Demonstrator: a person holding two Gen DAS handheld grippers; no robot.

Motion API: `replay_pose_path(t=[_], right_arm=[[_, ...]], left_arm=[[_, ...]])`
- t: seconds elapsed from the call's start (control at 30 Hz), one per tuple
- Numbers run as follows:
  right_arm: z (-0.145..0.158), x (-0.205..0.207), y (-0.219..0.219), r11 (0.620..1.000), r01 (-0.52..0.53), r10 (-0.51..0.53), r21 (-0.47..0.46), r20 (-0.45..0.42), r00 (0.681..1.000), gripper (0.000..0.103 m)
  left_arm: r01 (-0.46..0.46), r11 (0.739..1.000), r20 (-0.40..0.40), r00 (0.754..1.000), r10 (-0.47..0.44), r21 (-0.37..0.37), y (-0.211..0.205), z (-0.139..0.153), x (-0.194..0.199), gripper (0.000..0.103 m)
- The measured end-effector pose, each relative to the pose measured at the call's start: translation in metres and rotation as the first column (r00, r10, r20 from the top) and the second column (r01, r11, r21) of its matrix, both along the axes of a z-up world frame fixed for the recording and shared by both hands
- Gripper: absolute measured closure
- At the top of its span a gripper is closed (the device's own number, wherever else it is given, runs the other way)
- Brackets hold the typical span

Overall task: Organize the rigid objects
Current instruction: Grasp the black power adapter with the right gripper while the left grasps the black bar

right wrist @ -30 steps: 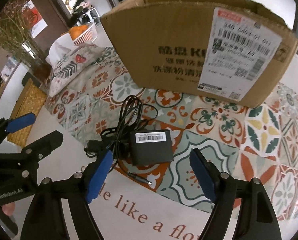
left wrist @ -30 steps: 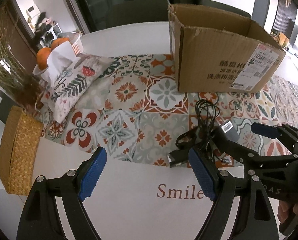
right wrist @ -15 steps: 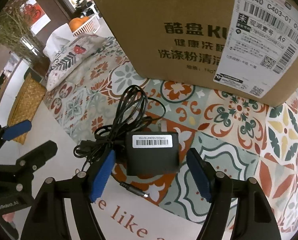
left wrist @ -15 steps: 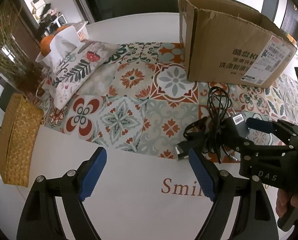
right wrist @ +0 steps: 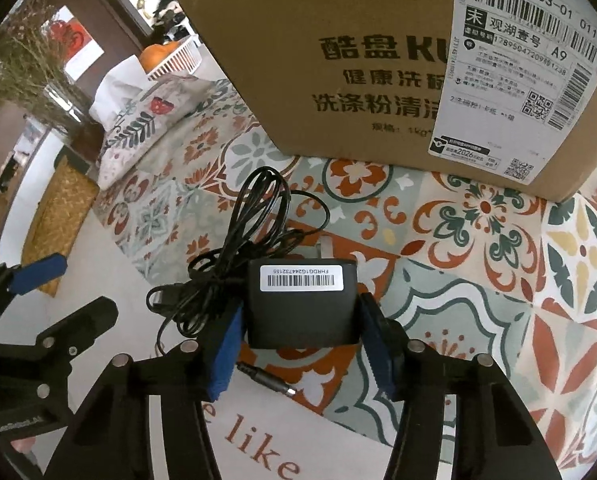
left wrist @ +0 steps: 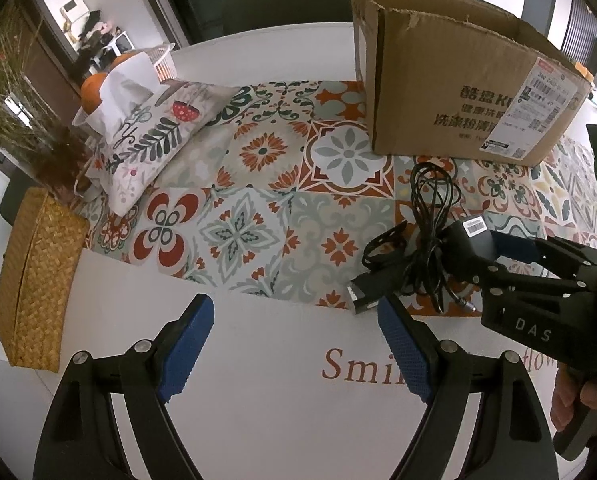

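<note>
Your right tool [right wrist: 300,346] has come down over the black power adapter [right wrist: 302,304], which lies on the patterned table runner [right wrist: 478,300] in front of the cardboard box [right wrist: 378,60]. Its jaws, wide a second ago, are closing, and both blue pads now touch the adapter's sides. Your left tool [left wrist: 294,346] hovers wide open, holding nothing. The adapter looks ready to lift towards the box; its loose cable [right wrist: 258,216] may trail.

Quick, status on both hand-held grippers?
Left hand-held gripper: open, nothing between its pads.
Right hand-held gripper: jaws closing on the black power adapter, pads against its sides.
</note>
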State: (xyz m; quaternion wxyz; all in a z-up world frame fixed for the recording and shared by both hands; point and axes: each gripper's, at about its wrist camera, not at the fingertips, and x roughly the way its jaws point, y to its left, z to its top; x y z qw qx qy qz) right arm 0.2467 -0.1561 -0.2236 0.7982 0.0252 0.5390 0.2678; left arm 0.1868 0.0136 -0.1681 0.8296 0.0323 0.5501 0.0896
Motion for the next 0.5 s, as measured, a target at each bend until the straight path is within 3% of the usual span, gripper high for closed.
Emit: replay_pose_path(t=[0.3,0.5], right_arm=[[0.013,-0.011,-0.019,0.995,0.101,-0.101,-0.006,0.049,0.994,0.048],[0.034,-0.021,-0.042,0.982,0.186,-0.181,-0.024,0.128,0.975,0.048]], left_arm=[[0.012,0.999,0.007,1.0,-0.012,-0.051,-0.007,0.002,-0.003,0.019],[0.028,0.994,0.022,0.999,-0.025,-0.11,-0.021,0.005,0.002,0.019]])
